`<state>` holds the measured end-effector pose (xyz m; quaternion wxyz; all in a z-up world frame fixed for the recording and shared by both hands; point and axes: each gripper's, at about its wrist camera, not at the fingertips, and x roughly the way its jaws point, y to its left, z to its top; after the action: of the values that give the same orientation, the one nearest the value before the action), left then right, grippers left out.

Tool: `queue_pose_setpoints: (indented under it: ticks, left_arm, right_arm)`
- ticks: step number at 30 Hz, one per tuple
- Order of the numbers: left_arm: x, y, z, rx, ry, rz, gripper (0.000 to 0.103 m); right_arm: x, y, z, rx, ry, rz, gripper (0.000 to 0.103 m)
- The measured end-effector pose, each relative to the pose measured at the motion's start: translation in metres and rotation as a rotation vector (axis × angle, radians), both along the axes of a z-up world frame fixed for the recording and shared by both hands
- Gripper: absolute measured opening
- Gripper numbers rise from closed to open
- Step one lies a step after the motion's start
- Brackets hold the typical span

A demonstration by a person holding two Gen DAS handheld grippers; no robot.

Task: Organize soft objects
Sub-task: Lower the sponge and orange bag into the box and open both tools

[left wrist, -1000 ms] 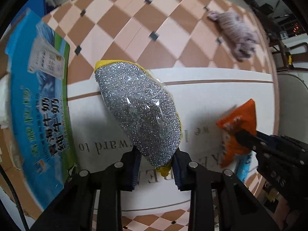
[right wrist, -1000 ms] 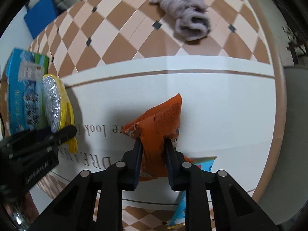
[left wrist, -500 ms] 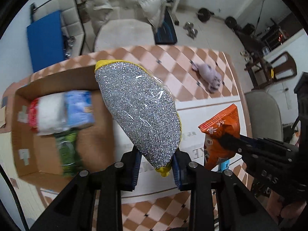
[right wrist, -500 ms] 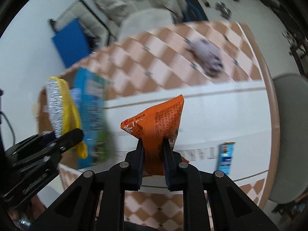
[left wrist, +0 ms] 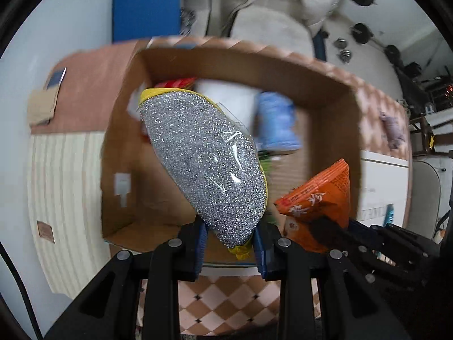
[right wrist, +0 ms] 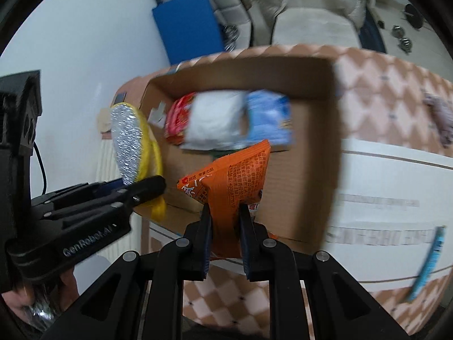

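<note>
Left wrist view: cardboard box beyond, holding blurred white, blue and red packs; left gripper clamped on silver scouring sponge, long axis running from near right to far left, blocking much of box.

Right wrist view: right gripper pinching orange snack packet, point aimed up-right, over box; blue wrapper lying far right on white mat.
</note>
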<state>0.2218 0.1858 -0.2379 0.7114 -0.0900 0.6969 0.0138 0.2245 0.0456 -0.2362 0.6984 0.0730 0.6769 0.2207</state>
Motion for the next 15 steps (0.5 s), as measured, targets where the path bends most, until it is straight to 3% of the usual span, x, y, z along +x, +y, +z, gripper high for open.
queue_pose_setpoints:
  ticks: [7, 15]
  left_arm:
    - [0.014, 0.046, -0.049, -0.051, 0.133, 0.015, 0.026]
    - [0.018, 0.057, -0.078, -0.052, 0.247, -0.004, 0.031]
  right_arm:
    - [0.012, 0.061, -0.044, -0.065, 0.033, 0.025, 0.019]
    - [0.026, 0.080, -0.083, -0.077, 0.096, 0.047, 0.021]
